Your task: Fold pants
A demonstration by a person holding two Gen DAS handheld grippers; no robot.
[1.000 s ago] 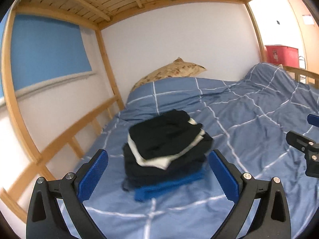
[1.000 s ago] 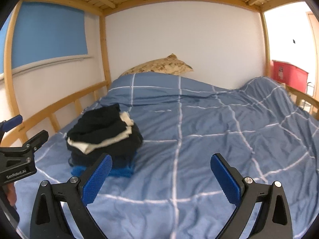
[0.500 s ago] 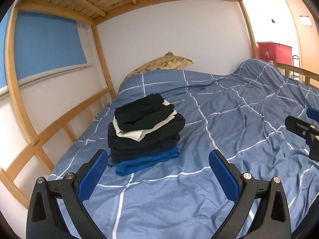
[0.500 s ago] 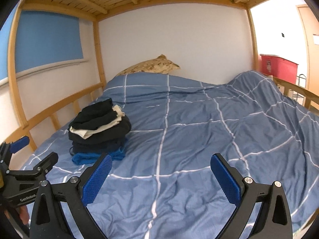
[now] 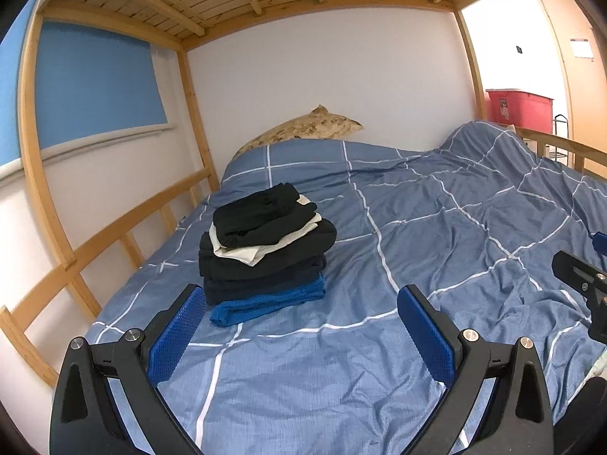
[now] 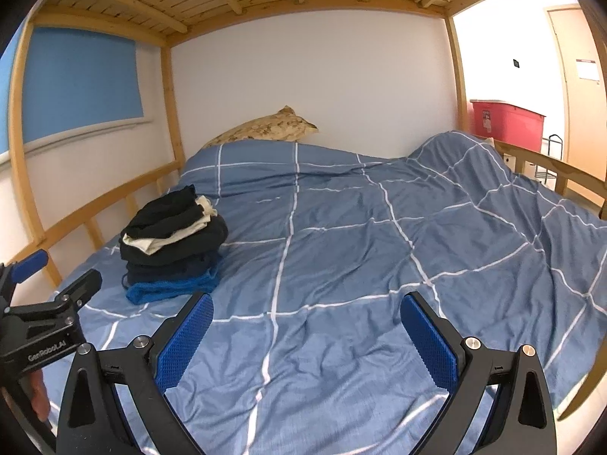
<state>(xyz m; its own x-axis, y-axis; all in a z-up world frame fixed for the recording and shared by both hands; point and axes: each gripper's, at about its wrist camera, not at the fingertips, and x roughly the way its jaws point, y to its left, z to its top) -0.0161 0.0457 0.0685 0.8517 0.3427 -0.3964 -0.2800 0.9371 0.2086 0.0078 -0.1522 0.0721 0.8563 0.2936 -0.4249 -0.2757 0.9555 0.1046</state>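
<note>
A stack of folded pants [image 5: 265, 246] lies on the left side of the bed, black on top, then cream, dark ones, and blue at the bottom; it also shows in the right wrist view [image 6: 172, 244]. My left gripper [image 5: 299, 330] is open and empty, held above the duvet a short way in front of the stack. My right gripper [image 6: 305, 335] is open and empty, over the middle of the bed, right of the stack. The left gripper shows at the left edge of the right wrist view [image 6: 45, 303].
A blue checked duvet [image 6: 379, 246] covers the bed. A patterned pillow [image 5: 303, 129] lies at the head. A wooden rail [image 5: 114, 223] runs along the left side, slats overhead. A red bin [image 6: 506, 119] stands beyond the far right rail.
Both grippers have pulled back from the stack, which now sits farther away and smaller in both views. Both stay open and empty.
</note>
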